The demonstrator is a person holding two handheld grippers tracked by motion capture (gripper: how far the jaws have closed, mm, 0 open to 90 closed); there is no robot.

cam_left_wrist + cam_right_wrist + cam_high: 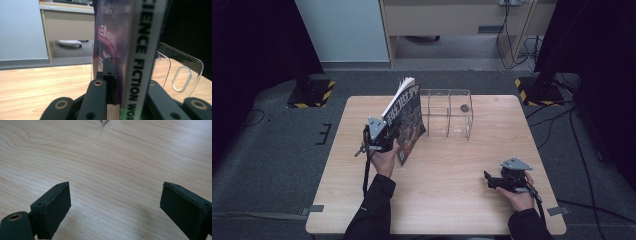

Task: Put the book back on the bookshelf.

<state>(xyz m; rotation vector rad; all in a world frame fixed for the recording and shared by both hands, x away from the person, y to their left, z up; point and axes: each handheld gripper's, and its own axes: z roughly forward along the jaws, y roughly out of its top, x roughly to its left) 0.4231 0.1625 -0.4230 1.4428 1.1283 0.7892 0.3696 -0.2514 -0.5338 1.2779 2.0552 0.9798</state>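
High view, left-centre of frame: left gripper (388, 134) w/ grey three-cornered plate on top, held in the person's left hand (385, 159); jaws clamped on a thick paperback magazine w/ dark illustrated cover and white page edges (406, 117). Magazine stands upright, slightly tilted, bottom edge at the light wood-grain bench (442, 195), just beside the left side of a clear acrylic divided rack (447, 112) in upper-centre of frame. Can't tell if magazine touches the rack.

Left gripper view: jaws squeezed on the magazine spine (136, 62), white strip w/ black letters "SCIENCE FICTION WOR…", partly cut off. Purple cover w/ red text at frame centre. Clear rack wall w/ oval cut-out (181, 77) at right of frame, behind the spine.

High view, lower right: right gripper (492, 181) in the right hand (519, 196), low over the bench, well apart from magazine & rack. Right gripper view: jaws spread wide, nothing between them, bare wood below.
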